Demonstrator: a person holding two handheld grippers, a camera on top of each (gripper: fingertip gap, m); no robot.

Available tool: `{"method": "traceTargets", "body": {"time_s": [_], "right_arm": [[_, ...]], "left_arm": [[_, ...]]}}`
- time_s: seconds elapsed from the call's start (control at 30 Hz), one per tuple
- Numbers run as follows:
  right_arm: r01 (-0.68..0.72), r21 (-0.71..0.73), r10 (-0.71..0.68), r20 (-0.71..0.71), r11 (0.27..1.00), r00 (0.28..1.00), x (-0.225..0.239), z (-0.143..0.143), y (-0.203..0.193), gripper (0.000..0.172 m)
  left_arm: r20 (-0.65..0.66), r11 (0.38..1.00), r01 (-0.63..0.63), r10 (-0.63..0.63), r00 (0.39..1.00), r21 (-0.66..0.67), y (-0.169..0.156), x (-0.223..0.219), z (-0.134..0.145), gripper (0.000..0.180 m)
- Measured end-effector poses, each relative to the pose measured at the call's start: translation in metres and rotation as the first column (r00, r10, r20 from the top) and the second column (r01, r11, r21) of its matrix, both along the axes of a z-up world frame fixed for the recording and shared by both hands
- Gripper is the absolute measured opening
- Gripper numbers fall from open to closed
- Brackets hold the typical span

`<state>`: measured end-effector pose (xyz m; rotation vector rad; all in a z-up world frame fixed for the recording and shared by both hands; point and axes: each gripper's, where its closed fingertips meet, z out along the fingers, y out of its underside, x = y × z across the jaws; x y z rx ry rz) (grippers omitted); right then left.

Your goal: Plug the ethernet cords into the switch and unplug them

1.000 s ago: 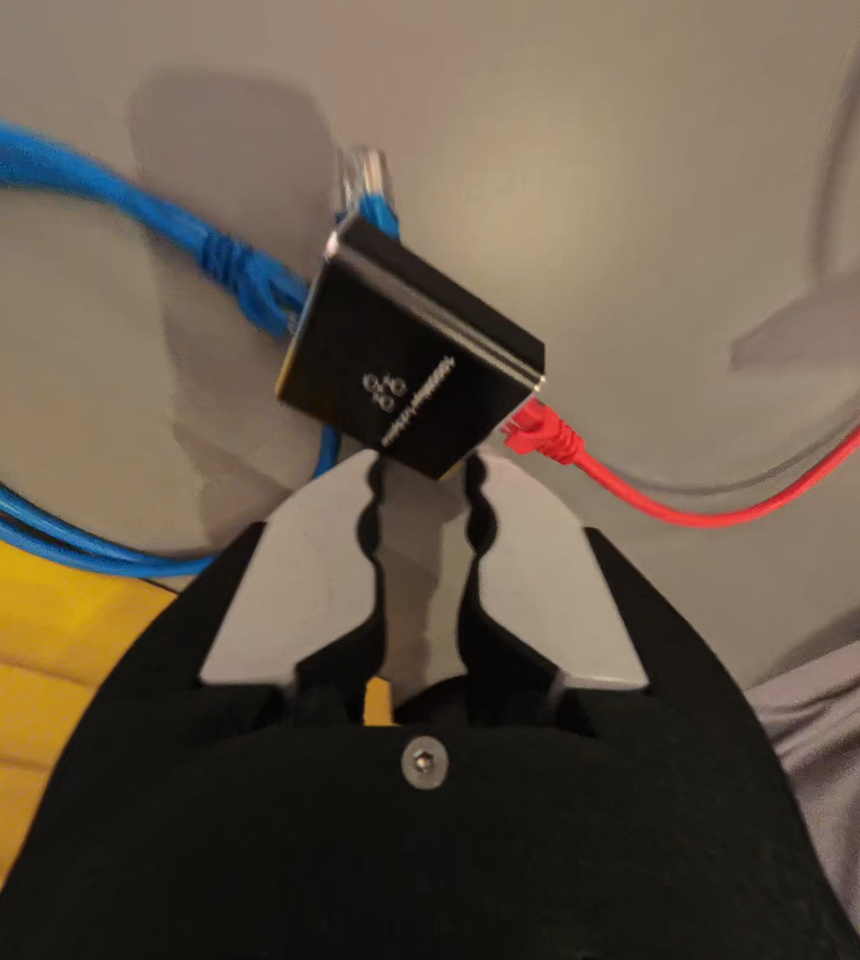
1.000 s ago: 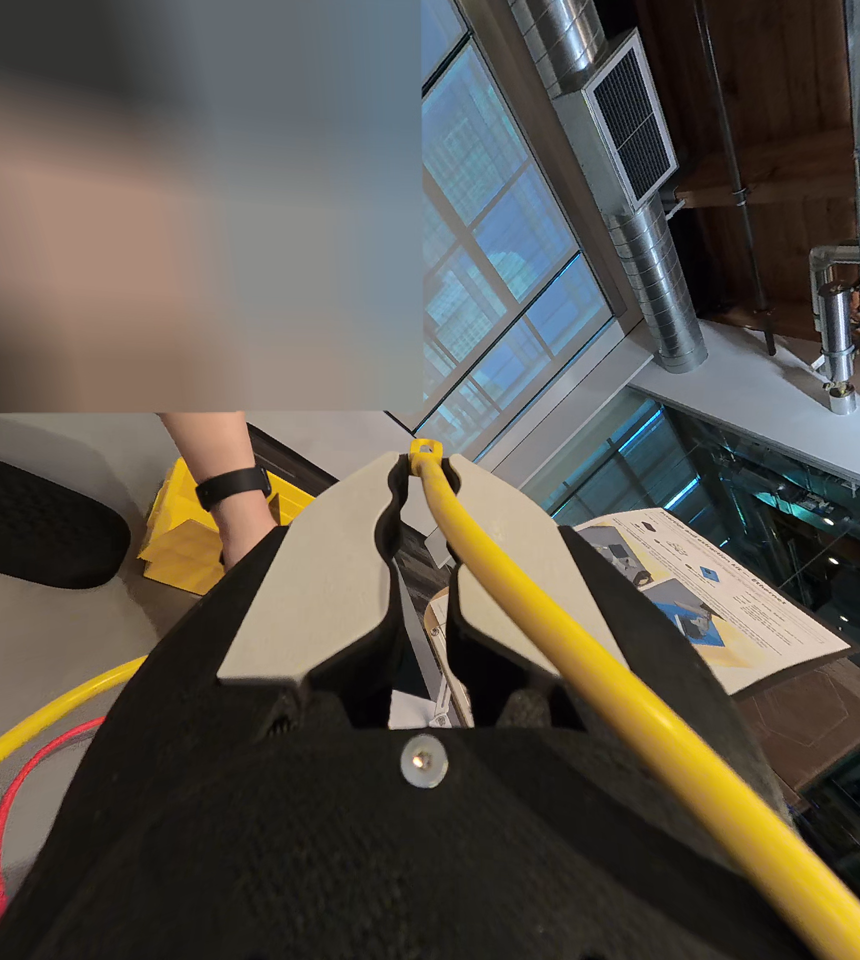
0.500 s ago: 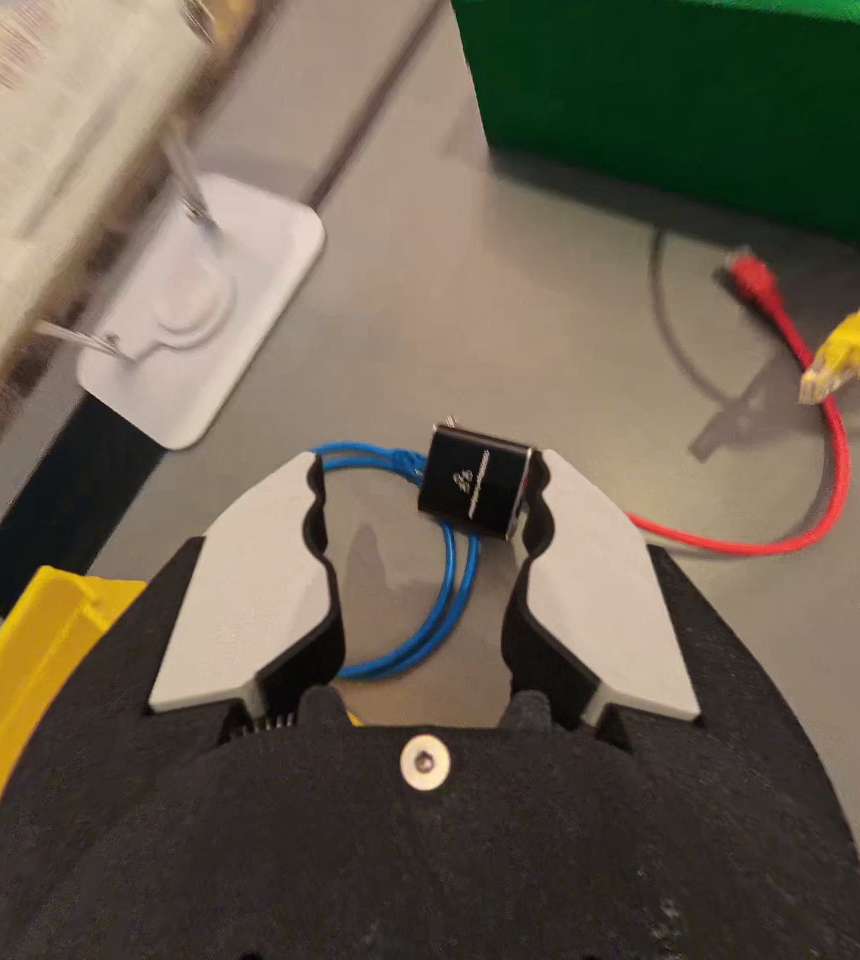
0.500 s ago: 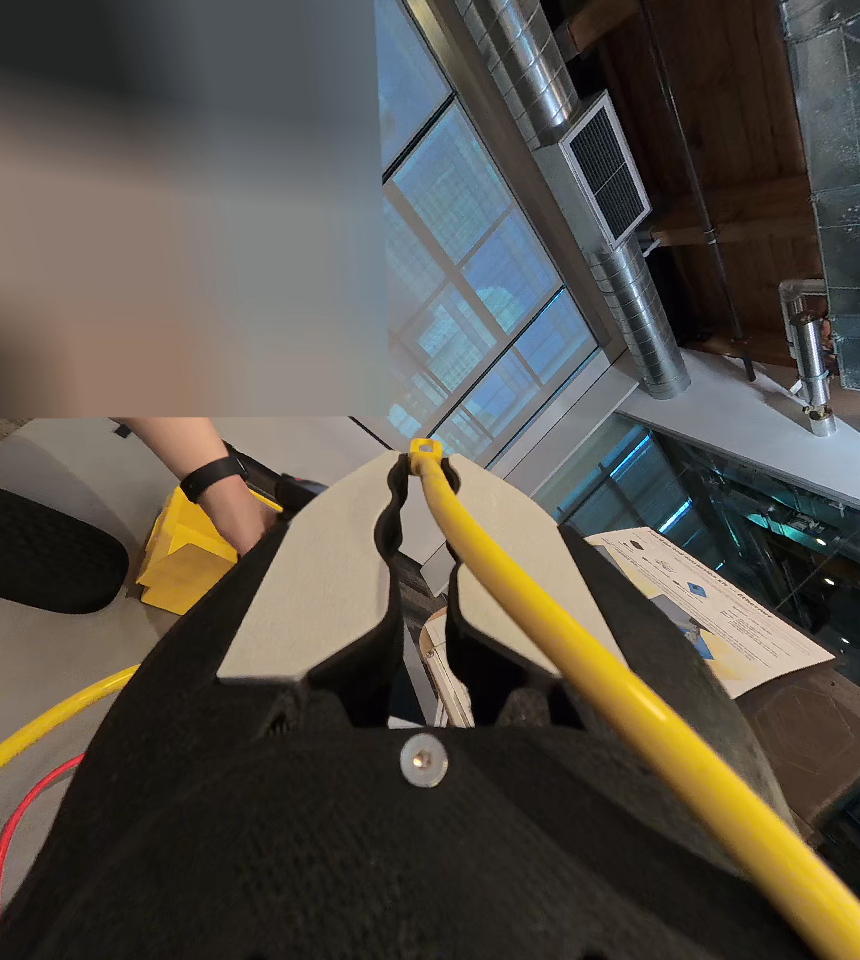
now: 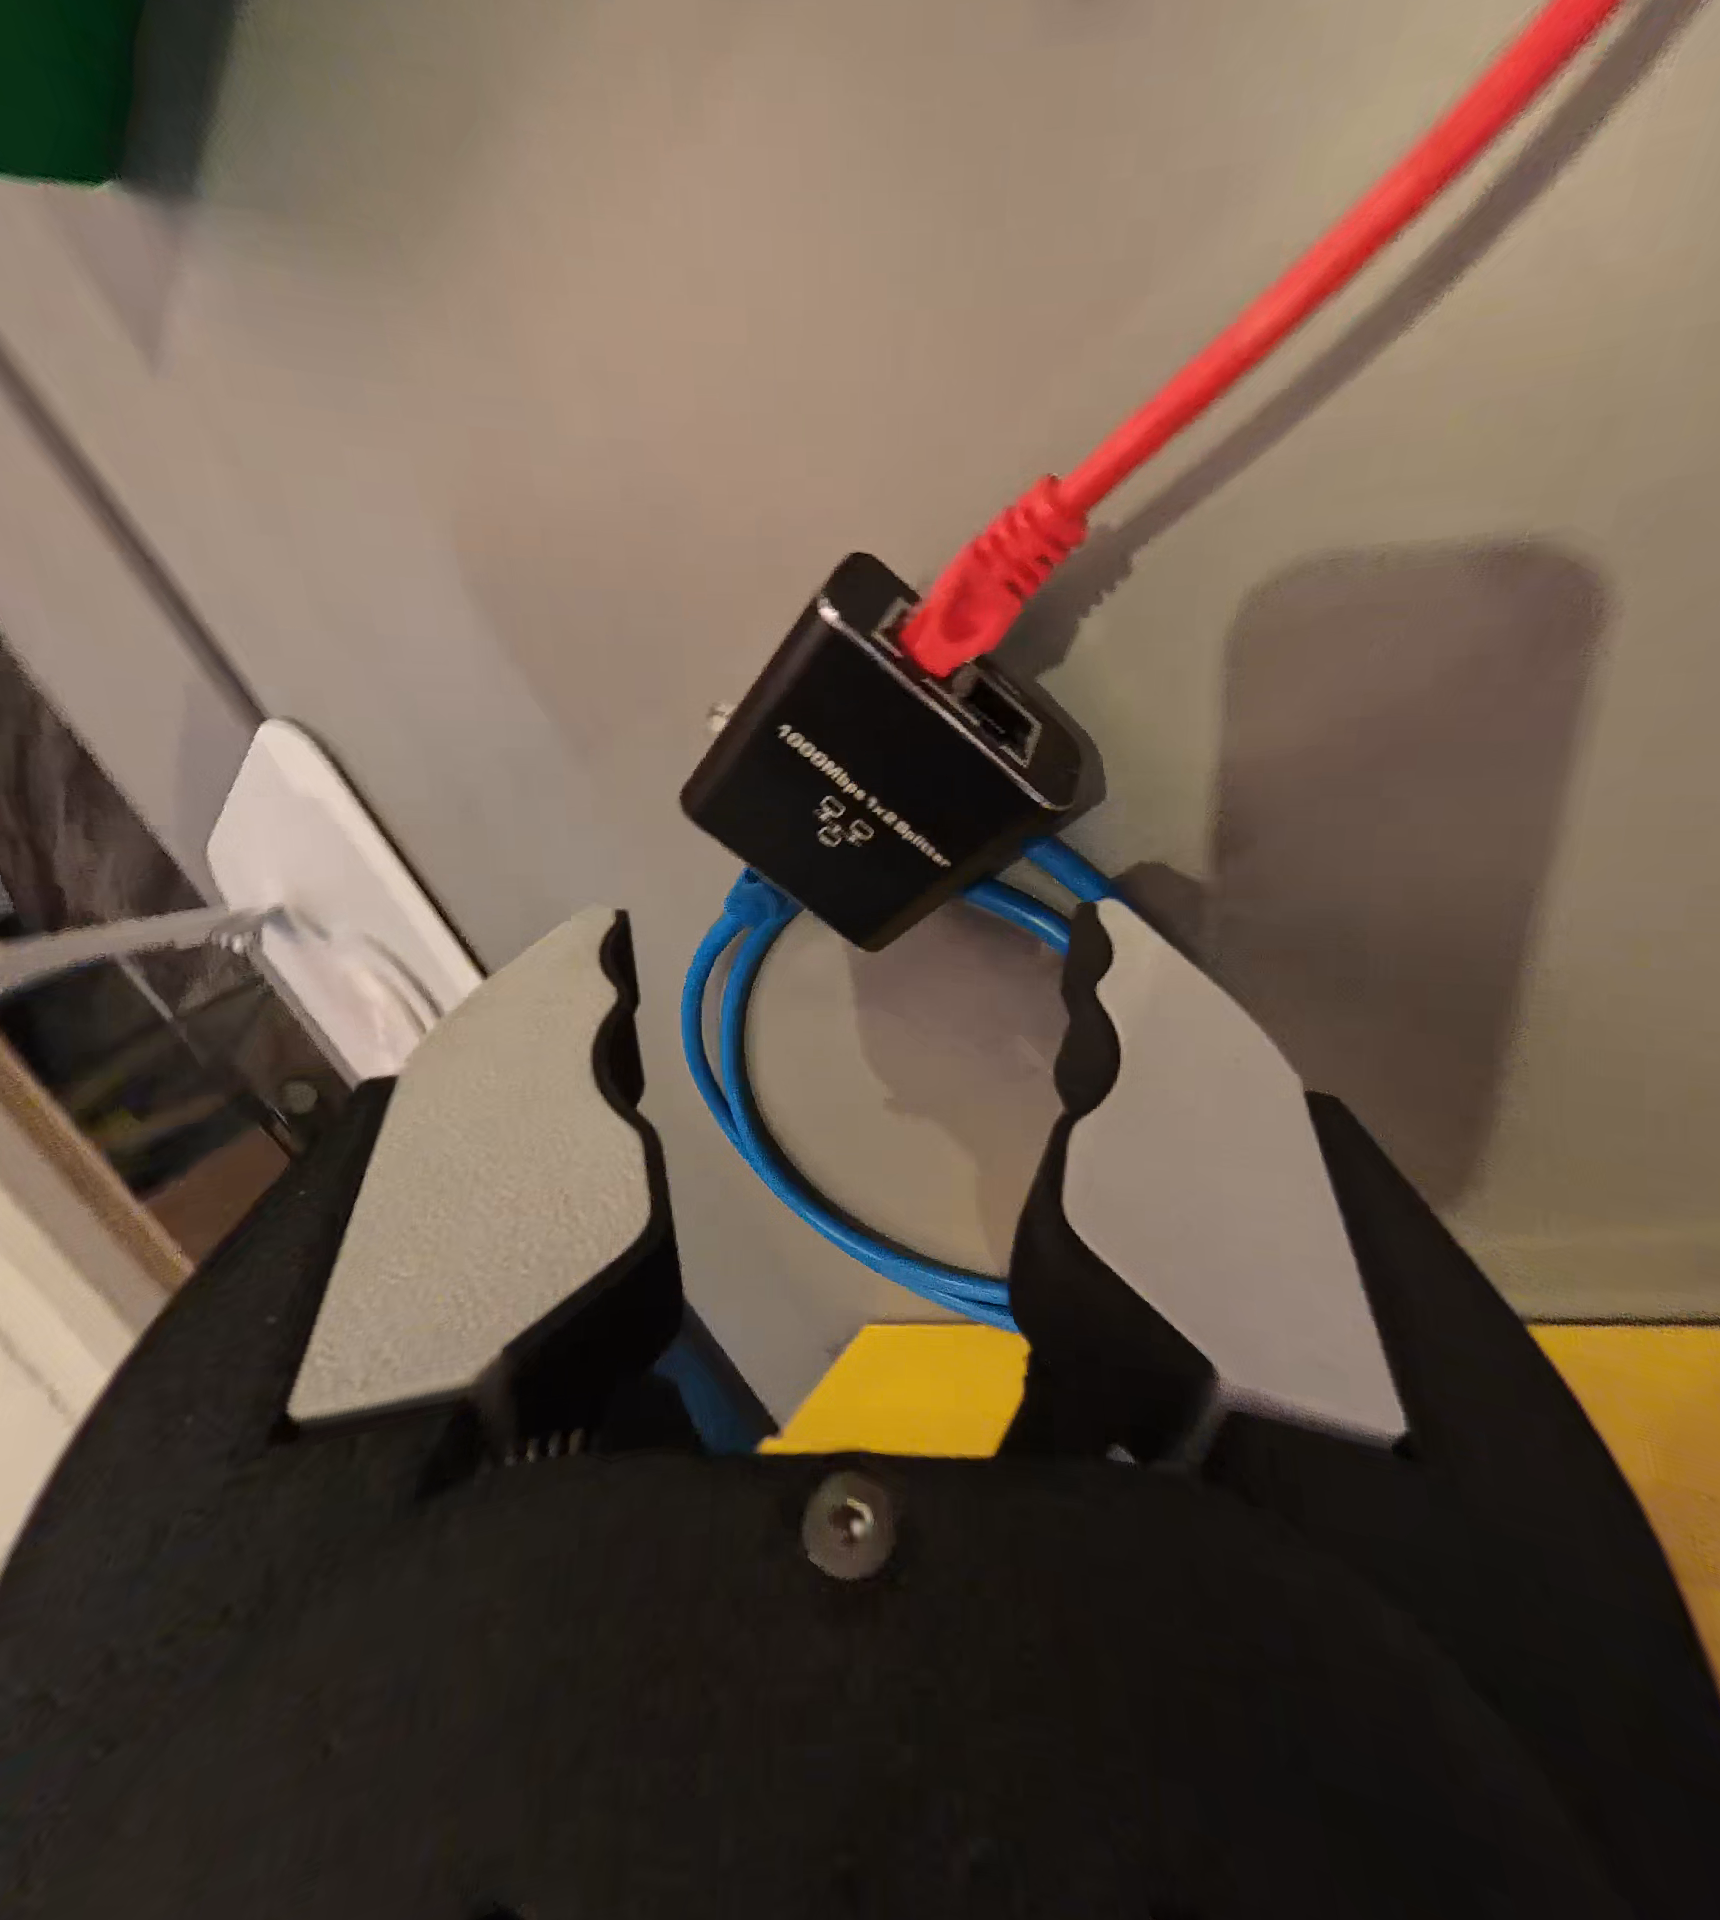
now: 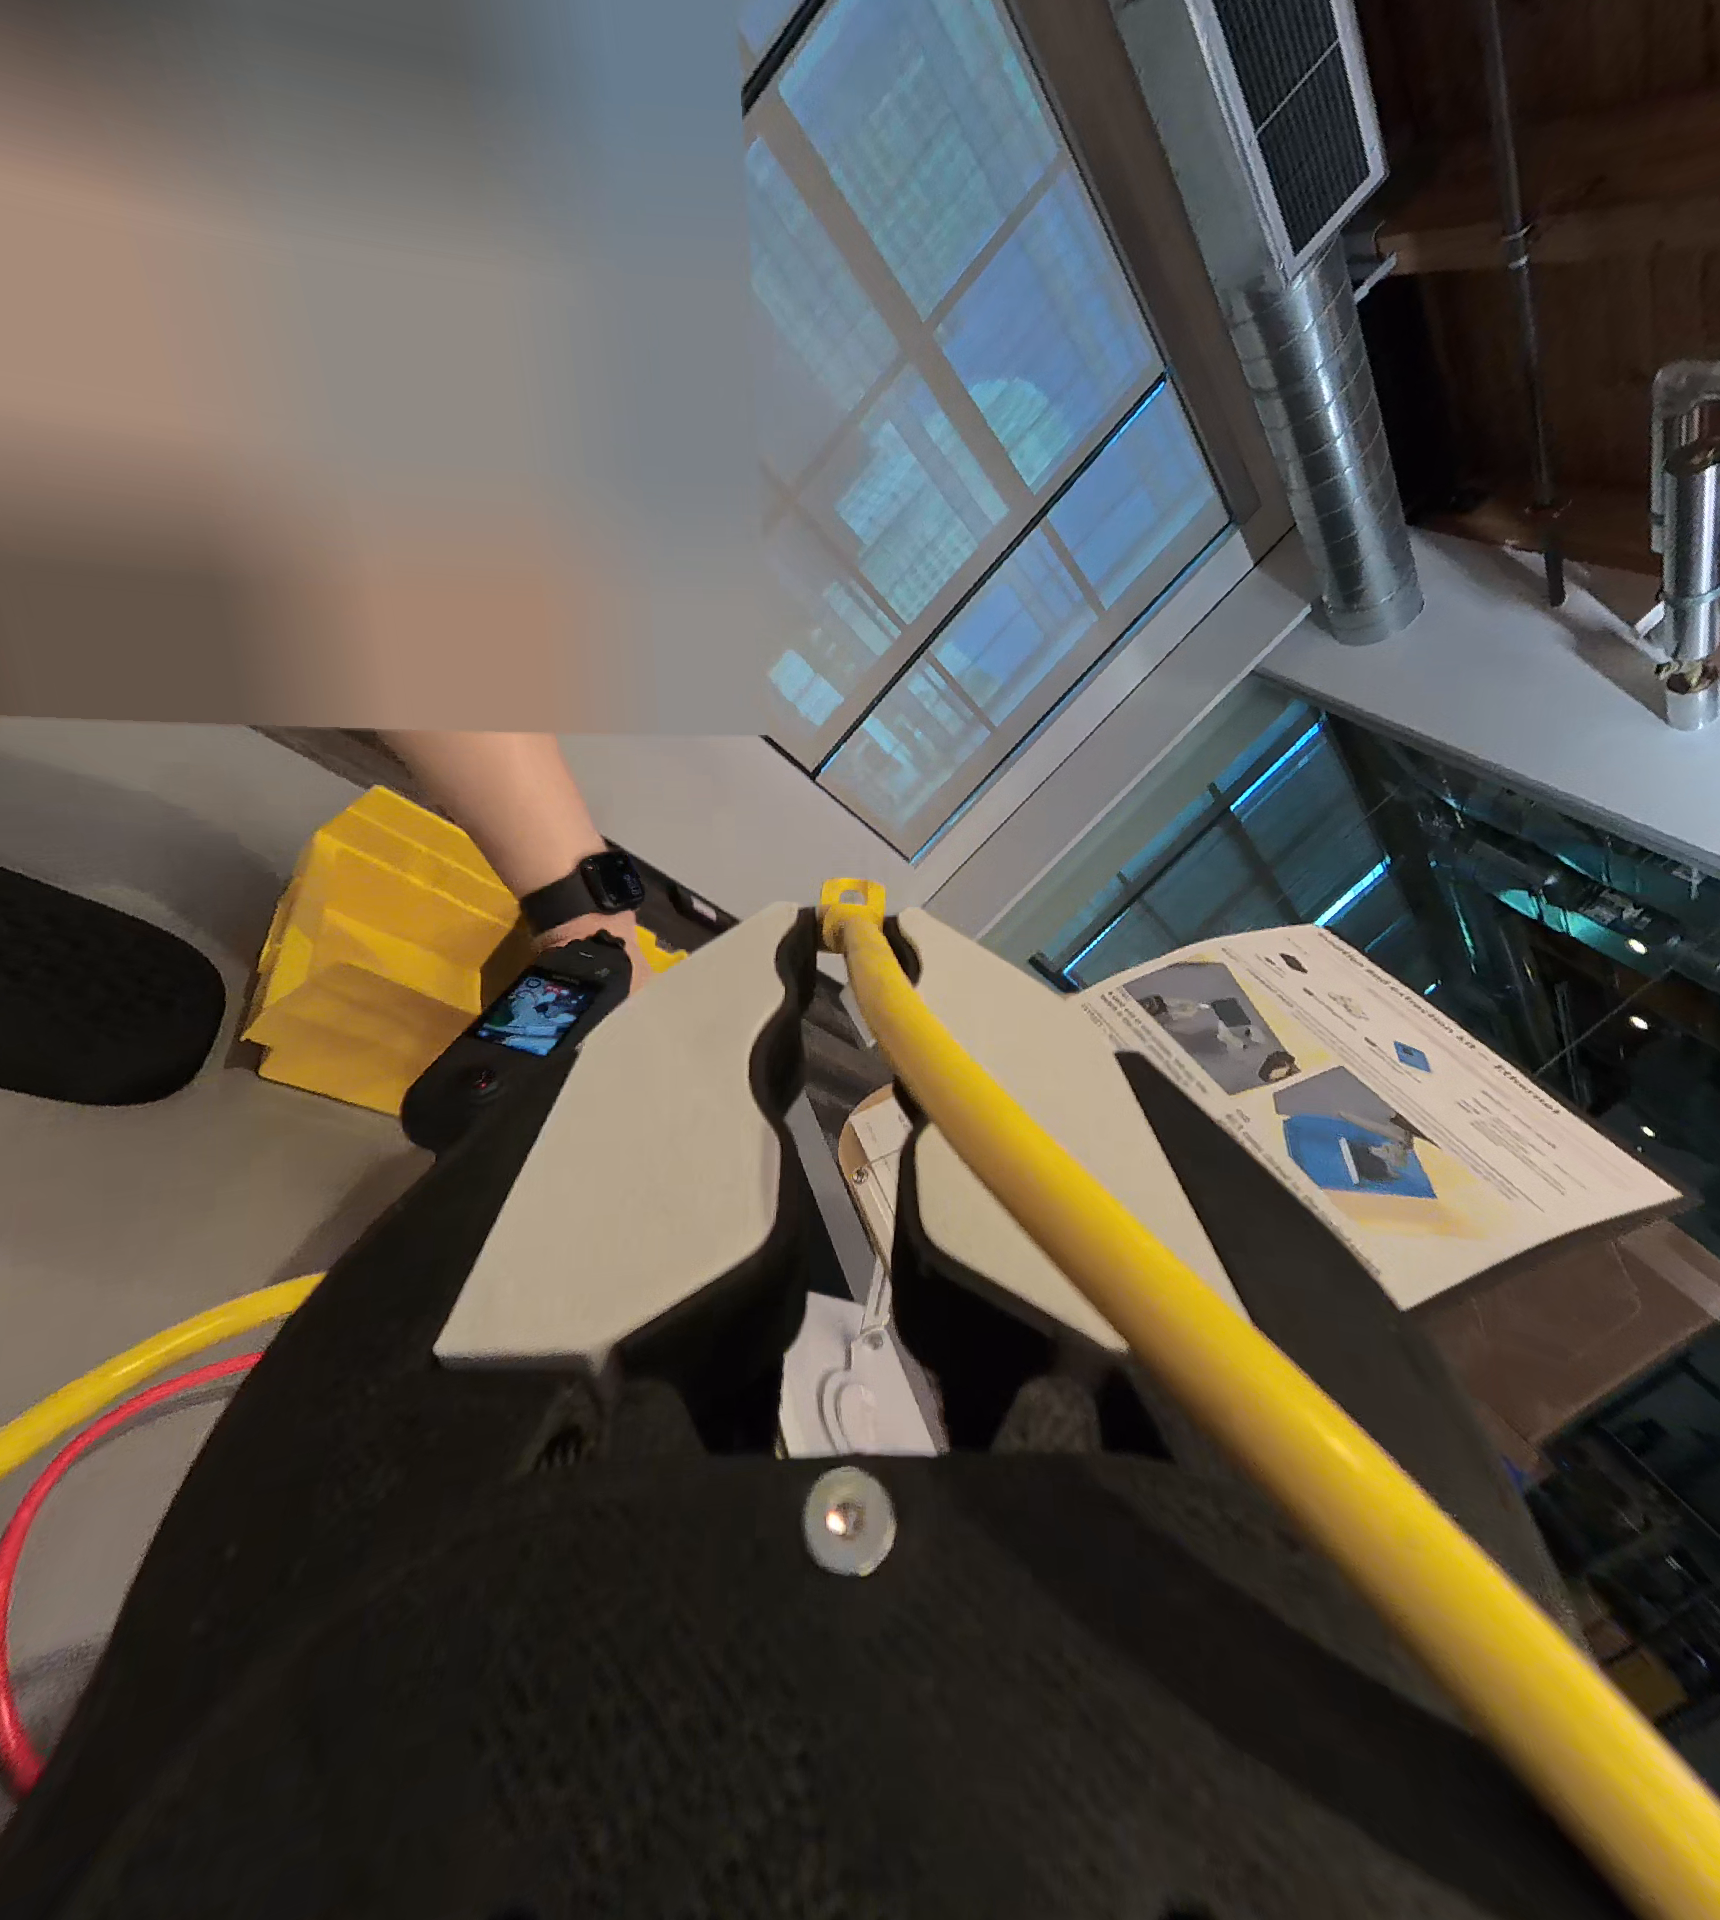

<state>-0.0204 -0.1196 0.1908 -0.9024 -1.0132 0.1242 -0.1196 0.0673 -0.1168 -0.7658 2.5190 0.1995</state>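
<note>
In the left wrist view the black switch (image 5: 887, 758) lies on the grey table (image 5: 627, 364), partly on a coil of blue cord (image 5: 731, 1049). A red cord (image 5: 991, 597) is plugged into one of its ports; the port beside it (image 5: 1003, 717) is empty. My left gripper (image 5: 854, 925) is open wide just short of the switch, and its fingers do not touch it. My right gripper (image 6: 848, 920) is raised off the table and shut on the yellow cord (image 6: 1147, 1247) just behind its plug (image 6: 851, 896).
A green box (image 5: 4, 83) stands at the far left. A white base plate (image 5: 316, 883) lies to the left and a yellow bin (image 5: 939, 1371) lies under my left gripper. A person's hand (image 6: 565, 831) and a printed sheet (image 6: 1355, 1091) show in the right wrist view. The tips of one gripper are about 35 centimeters away from the tips of the other.
My left gripper opened and let go of the switch, which now lies on the table ahead of its tips. My right gripper kept its hold on the yellow cord.
</note>
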Motion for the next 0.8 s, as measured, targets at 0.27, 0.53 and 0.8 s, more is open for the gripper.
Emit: {"method": "traceTargets", "body": {"time_s": [0.27,0.53,0.8], "right_arm": [[0.018,-0.039,-0.017,0.023,0.999,1.0,-0.004,-0.007,0.012,0.013],[0.029,-0.08,-0.028,0.025,0.996,0.999,-0.002,-0.015,0.024,0.013],[0.043,-0.108,-0.039,0.032,0.993,0.999,-0.001,-0.02,0.032,0.013]], "left_arm": [[-0.096,0.919,0.375,-0.365,0.926,0.122,0.01,0.02,-0.019,0.069],[-0.195,0.878,0.477,-0.463,0.865,0.029,0.008,0.022,-0.027,0.06],[-0.251,0.846,0.533,-0.519,0.817,-0.013,0.006,0.022,-0.03,0.059]]}}
